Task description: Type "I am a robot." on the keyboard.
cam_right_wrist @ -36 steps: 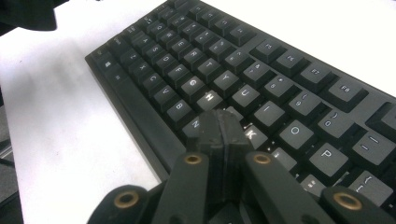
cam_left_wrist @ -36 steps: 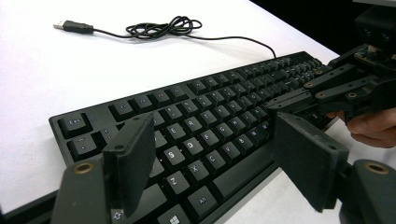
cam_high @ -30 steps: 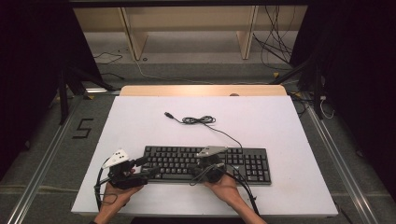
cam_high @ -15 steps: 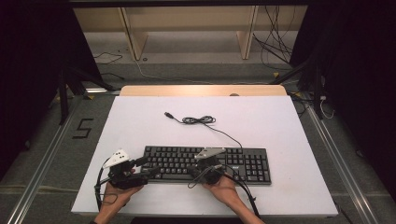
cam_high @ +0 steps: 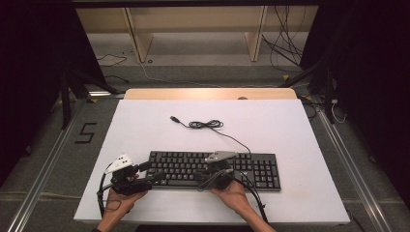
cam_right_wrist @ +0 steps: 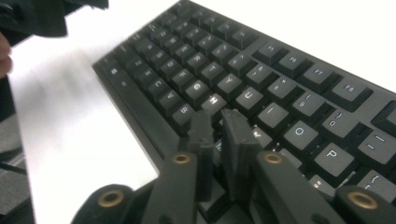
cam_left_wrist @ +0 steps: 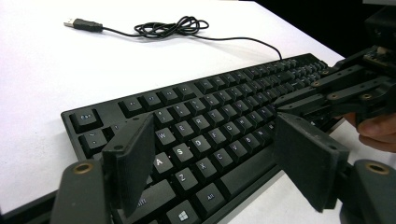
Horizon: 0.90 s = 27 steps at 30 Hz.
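Keyboard lies at the desk's near edge. Left claw stands wide open over its left end, holding nothing. Right claw, jaws just parting slightly, nearly closed, empty, over middle keys. Risk: jaw tips snagging a keycap.

My right gripper is covering the keys beneath it on the keyboard; the far keys are blurring out; the frame edge is cutting off the right end.
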Each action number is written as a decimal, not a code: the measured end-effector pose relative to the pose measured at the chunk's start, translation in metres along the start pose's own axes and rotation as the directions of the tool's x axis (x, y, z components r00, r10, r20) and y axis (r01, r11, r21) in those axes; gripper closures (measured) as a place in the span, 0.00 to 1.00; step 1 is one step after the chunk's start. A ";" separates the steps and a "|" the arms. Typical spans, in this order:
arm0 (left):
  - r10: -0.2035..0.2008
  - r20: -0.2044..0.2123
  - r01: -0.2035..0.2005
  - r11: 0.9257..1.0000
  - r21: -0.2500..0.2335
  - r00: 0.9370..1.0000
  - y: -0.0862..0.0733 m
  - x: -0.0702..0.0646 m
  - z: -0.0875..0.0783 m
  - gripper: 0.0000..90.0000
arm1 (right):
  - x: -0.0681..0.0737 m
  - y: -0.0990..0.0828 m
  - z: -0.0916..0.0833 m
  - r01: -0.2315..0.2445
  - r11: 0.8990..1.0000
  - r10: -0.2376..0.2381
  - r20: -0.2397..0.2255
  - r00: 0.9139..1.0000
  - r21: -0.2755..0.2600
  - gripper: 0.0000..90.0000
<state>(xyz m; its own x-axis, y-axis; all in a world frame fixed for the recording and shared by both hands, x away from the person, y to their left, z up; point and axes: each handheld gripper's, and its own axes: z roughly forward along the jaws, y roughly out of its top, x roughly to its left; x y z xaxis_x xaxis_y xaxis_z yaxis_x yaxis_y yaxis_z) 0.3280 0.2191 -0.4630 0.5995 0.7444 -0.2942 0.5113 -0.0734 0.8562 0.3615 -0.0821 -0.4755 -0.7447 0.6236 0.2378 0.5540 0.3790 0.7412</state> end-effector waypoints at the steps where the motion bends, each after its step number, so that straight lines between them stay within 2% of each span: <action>1: -0.001 -0.001 0.001 1.000 -0.001 1.000 0.000 0.000 0.000 0.33 | 0.000 0.000 -0.001 -0.004 1.000 0.004 -0.004 1.000 -0.006 0.91; 6: -0.006 -0.004 0.006 1.000 -0.005 1.000 0.000 0.001 -0.001 0.33 | -0.001 0.002 -0.007 -0.006 1.000 0.005 -0.025 1.000 -0.025 0.83; 12: -0.008 -0.005 0.008 1.000 -0.008 1.000 0.000 0.002 -0.001 0.33 | 0.000 0.004 -0.011 -0.013 0.999 0.011 -0.058 0.998 -0.031 0.66; 14: -0.008 -0.005 0.008 1.000 -0.008 1.000 0.000 0.002 -0.001 0.33 | 0.001 0.005 -0.011 -0.015 0.999 0.014 -0.057 0.998 -0.029 0.56; 17: -0.008 -0.006 0.007 1.000 -0.009 1.000 0.000 0.002 -0.001 0.33 | 0.002 0.006 -0.012 -0.013 0.999 0.011 -0.062 0.998 -0.035 0.54; 20: -0.009 -0.006 0.009 1.000 -0.010 1.000 0.000 0.003 -0.002 0.33 | 0.003 0.006 -0.014 -0.009 0.999 0.007 -0.067 0.998 -0.038 0.57; 27: -0.011 -0.007 0.010 1.000 -0.011 1.000 0.000 0.003 -0.002 0.33 | 0.007 0.005 -0.016 0.007 0.999 -0.010 -0.061 0.998 -0.038 0.83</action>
<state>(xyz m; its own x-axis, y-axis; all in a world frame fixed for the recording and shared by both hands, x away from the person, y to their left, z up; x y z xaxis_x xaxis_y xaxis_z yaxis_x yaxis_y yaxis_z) 0.3291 0.2226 -0.4629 0.5896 0.7499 -0.3001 0.5109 -0.0584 0.8577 0.3532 -0.0866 -0.4599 -0.7713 0.5771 0.2684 0.5339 0.3572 0.7664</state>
